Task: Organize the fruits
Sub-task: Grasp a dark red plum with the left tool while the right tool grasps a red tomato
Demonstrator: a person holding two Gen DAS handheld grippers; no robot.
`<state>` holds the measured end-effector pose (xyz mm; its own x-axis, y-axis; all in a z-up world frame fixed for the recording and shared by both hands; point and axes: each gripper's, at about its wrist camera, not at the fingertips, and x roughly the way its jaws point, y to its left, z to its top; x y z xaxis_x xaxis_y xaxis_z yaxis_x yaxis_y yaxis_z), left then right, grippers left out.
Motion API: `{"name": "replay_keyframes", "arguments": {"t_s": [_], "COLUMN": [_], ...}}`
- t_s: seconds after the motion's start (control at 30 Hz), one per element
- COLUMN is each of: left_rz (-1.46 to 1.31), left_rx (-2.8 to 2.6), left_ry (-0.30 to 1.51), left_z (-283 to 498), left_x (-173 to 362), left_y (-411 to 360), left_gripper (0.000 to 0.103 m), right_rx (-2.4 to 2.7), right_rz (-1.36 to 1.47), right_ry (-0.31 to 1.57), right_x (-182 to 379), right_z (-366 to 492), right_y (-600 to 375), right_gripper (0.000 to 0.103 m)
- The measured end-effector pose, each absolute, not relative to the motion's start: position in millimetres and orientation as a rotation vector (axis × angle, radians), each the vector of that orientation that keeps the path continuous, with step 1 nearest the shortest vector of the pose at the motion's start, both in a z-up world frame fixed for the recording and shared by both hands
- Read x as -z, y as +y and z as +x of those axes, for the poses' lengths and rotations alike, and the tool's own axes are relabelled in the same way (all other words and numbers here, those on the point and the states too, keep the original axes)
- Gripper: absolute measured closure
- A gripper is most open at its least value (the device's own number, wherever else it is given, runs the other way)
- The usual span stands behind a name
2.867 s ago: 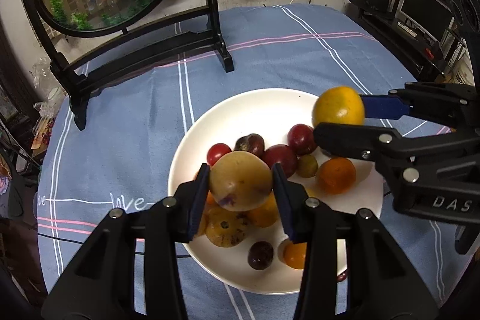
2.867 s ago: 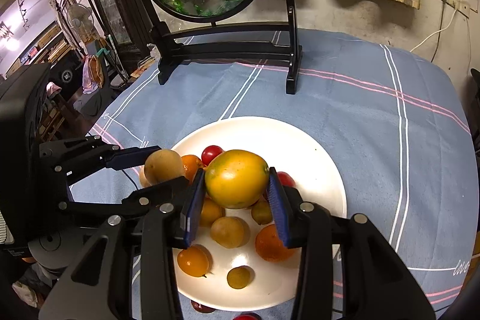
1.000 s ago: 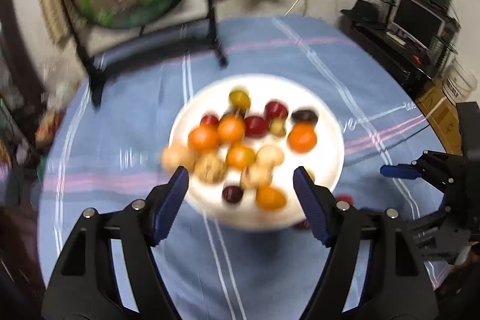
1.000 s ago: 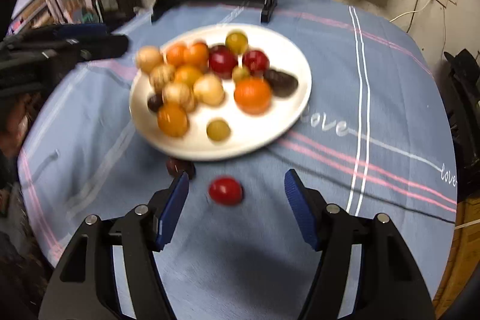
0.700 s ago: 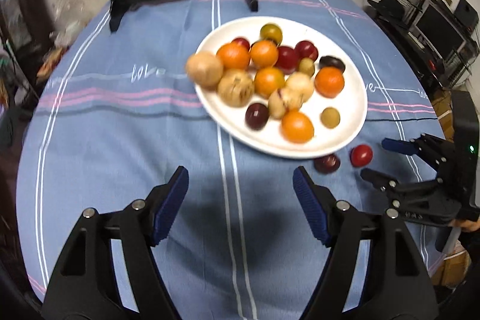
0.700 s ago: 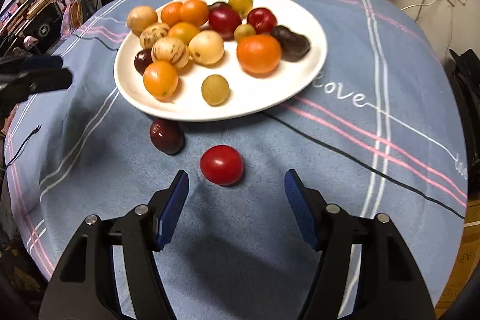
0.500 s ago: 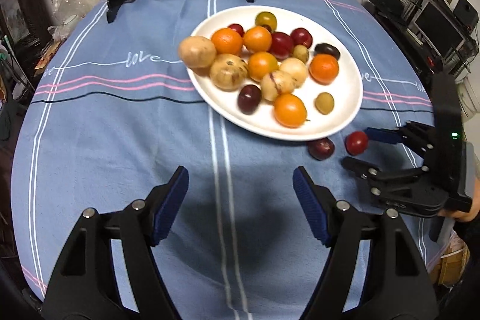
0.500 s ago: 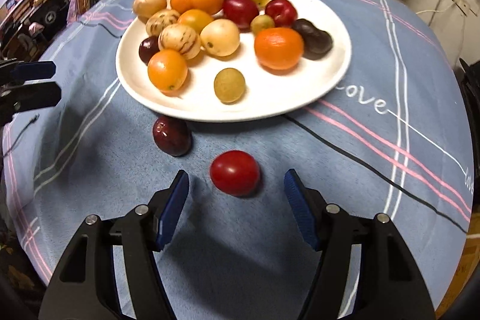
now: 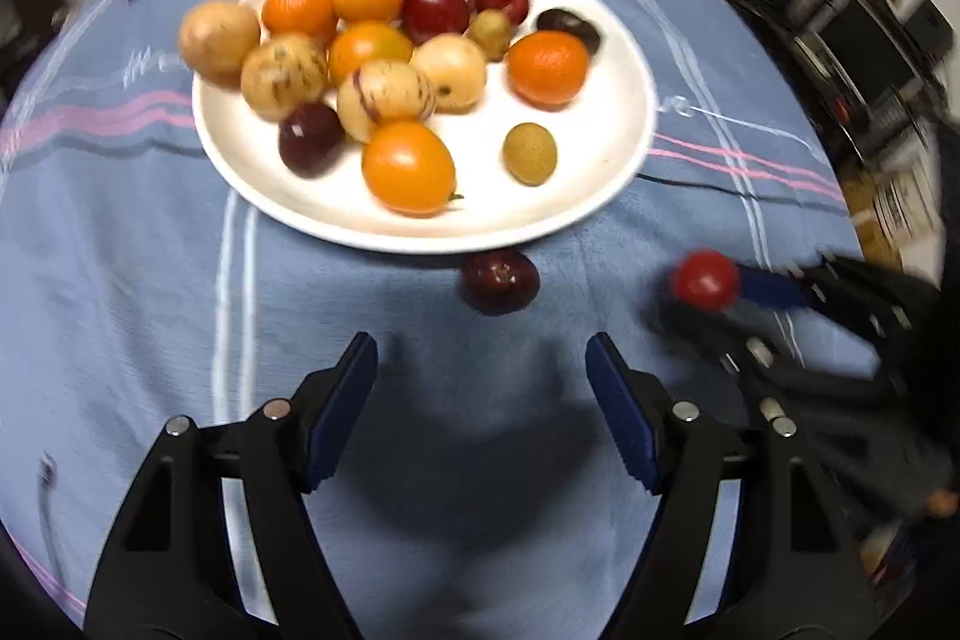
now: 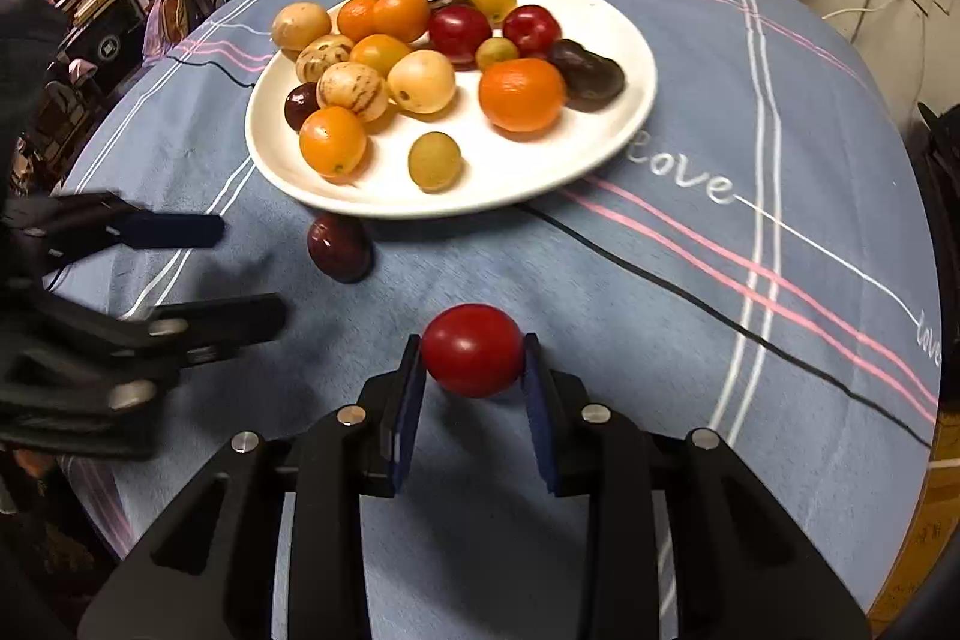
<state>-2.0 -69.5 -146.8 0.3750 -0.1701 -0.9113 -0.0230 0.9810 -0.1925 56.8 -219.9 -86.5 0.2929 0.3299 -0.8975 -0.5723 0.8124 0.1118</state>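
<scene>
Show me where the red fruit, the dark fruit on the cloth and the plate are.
red fruit (image 10: pixel 471 349), right wrist view, front face
dark fruit (image 10: pixel 339 246), right wrist view, its middle
plate (image 10: pixel 510 187), right wrist view, near rim

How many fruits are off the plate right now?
2. A dark plum lies on the cloth just beside the plate; a red tomato sits between the right gripper fingers. None seem hidden.
</scene>
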Motion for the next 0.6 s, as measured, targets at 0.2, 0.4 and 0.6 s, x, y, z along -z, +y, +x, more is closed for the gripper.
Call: {"name": "replay_keyframes", "arguments": {"t_s": [0.2,0.4,0.6], "left_rz": [-0.179,-0.143,-0.194], "left_rx": [-0.027,0.035,0.048], "left_ry": [1.159,1.164,1.157], "left_z": [19,15,-12], "left_x": [163,157,146], "left_y": [-80,-89,-67], "left_gripper": [0.030,0.072,0.072], "right_rx": [-0.623,-0.626,-0.637], "right_rz": [-0.231,-0.213,-0.178], "right_ry": [1.112,1.105,1.103], "right_x": [82,80,79], "right_z": [52,48,43], "right_y": [-233,-240,-238], "right_gripper": [0.071,0.071,0.071]}}
